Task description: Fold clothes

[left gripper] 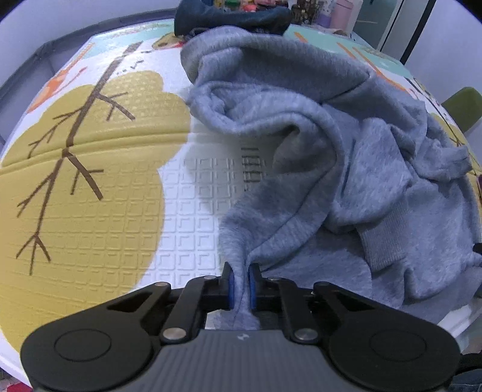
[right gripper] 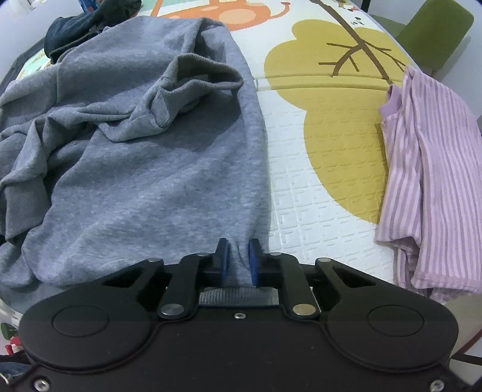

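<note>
Patterned play mat (left gripper: 120,211) underneath, striped purple top (right gripper: 427,169) off right. Gray sweatshirt (left gripper: 316,169) crumpled ahead of both tools. Left gripper (left gripper: 241,283) and right gripper (right gripper: 238,259) pinching its near hem. Grasp step, likely; next needs lifting and spreading flat.

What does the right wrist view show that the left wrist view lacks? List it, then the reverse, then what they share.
Right wrist only: a folded lilac striped garment, an orange monkey print, and the right tool.
Left wrist only: the left tool and a crumpled sleeve loop.
Both: the grey sweatshirt pinched at its near edge, a dark garment behind it, the printed mat, and a green chair.
</note>
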`<state>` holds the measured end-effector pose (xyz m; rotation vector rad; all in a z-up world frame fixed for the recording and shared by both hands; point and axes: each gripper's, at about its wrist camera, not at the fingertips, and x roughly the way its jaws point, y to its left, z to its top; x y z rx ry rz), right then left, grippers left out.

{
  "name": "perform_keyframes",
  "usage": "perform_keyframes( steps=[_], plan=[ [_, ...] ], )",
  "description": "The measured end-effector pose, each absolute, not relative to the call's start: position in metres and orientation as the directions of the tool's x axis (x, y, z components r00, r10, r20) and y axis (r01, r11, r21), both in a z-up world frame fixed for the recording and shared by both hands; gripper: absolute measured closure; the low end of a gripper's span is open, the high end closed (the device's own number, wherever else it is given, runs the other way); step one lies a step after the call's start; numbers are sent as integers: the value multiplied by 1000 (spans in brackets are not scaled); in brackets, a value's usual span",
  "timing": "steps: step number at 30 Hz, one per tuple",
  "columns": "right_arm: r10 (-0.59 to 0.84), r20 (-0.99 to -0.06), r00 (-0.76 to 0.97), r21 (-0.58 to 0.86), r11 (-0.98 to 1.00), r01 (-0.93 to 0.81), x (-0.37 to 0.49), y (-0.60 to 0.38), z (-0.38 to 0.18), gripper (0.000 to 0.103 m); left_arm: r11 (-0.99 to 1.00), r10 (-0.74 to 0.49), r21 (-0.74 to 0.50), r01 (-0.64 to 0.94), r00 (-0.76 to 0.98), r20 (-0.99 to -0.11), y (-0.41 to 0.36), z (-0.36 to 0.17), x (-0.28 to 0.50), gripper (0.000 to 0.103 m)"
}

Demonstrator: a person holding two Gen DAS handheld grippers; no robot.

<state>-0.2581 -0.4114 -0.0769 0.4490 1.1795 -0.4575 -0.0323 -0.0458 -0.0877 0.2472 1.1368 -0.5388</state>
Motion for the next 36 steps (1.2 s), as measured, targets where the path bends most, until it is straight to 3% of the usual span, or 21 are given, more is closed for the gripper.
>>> perform_keyframes(
  steps=[14,19,25,29,32,36],
  plan=[
    [-108,-901,420,152,829,539,-268,-419,-13,98,892,-283,-106,440,361,-889,-30,-26,-13,93],
    [-113,-865,489,177,843,508,-260,-419,15,98,923,-266,-136,360,341,-902,-20,-27,1,93],
    [-56,-896,441,189,851,490,-239,-412,-17,98,959,-97,2,283,336,-937,-19,-73,18,92],
    [-27,-924,381,178,853,491,-231,-404,-52,97,957,-31,72,280,345,-938,-24,-95,18,85],
    [-15,-933,360,186,836,516,-233,-404,-66,92,953,-1,110,281,368,-930,-27,-98,18,83],
    [-43,-917,396,212,789,576,-248,-415,-59,78,958,-2,104,268,366,-931,-23,-94,25,79]
  ],
)
